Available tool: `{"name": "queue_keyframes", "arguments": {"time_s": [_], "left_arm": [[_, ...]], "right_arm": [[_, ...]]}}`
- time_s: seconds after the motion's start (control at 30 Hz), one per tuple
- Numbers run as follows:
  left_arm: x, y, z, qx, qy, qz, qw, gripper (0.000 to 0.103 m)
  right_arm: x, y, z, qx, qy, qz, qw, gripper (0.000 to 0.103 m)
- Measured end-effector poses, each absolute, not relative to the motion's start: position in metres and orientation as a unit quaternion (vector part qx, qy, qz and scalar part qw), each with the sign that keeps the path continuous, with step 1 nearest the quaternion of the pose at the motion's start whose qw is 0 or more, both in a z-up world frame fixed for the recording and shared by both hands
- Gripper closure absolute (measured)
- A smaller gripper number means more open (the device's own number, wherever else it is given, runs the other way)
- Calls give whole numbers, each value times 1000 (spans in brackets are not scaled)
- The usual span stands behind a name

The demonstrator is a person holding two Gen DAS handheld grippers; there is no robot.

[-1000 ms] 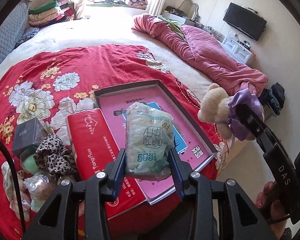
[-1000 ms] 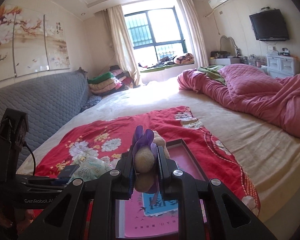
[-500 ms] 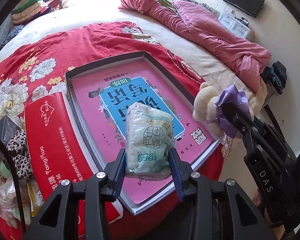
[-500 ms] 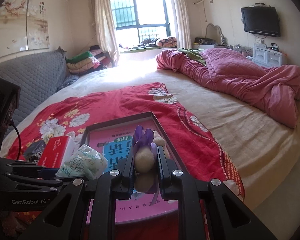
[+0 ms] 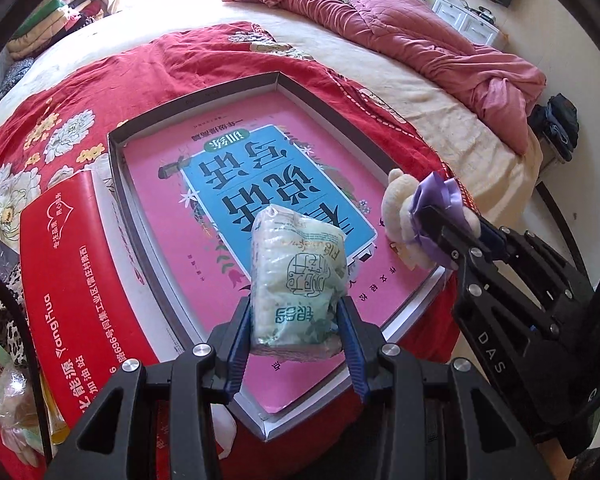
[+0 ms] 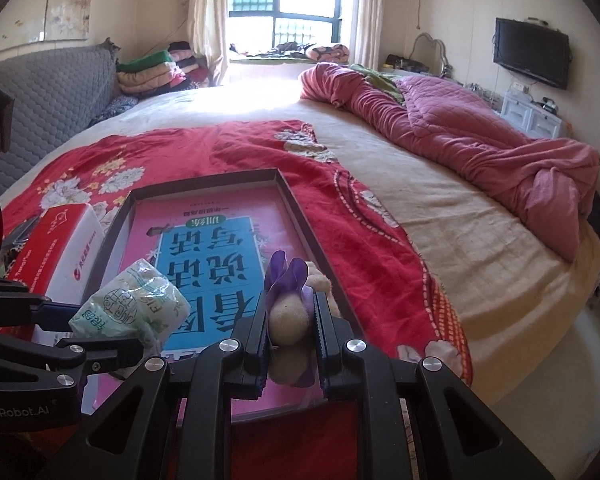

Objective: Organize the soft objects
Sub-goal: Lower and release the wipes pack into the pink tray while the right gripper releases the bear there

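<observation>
My left gripper [image 5: 297,320] is shut on a pale green tissue pack [image 5: 298,280] and holds it above the near end of a shallow grey box [image 5: 196,98] lined with a pink and blue book cover. The same tissue pack [image 6: 130,306] shows at the lower left of the right wrist view. My right gripper [image 6: 289,312] is shut on a small cream plush bear with a purple bow [image 6: 288,314]. In the left wrist view the plush bear [image 5: 400,208] hangs over the box's near right edge, with the right gripper [image 5: 446,224] behind it.
A red tissue box [image 5: 72,280] lies left of the grey box on a red flowered blanket [image 5: 80,88]. A leopard-print item [image 5: 2,320] and wrapped items sit at the far left. A pink quilt [image 6: 480,140] is bunched on the bed's far right.
Both grippers have come down and forward over the grey box, still holding their items. The tissue pack now hangs above the book cover and the bear is over the box's right edge.
</observation>
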State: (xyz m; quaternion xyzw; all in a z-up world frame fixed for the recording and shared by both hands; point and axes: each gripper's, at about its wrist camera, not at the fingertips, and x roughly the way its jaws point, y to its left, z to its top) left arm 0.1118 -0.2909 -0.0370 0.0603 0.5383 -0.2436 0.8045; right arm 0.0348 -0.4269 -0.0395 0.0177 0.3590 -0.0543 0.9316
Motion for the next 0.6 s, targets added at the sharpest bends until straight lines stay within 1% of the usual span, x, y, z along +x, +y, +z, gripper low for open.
{"name": "queue_keyframes", "arguments": {"time_s": [0.2, 0.33, 0.57, 0.6], "left_arm": [[112, -298, -39, 78, 540, -243, 802, 61], [112, -302, -42, 90, 543, -239, 800, 61], [111, -310, -47, 109, 548, -236, 795, 60], [111, -311, -47, 111, 549, -235, 794, 60]], "right_arm": [[33, -441, -45, 100, 357, -26, 928, 79], [33, -446, -47, 123, 356, -32, 926, 78], [36, -456, -62, 148, 386, -52, 909, 77], [36, -458, -63, 155, 387, -51, 908, 74]]}}
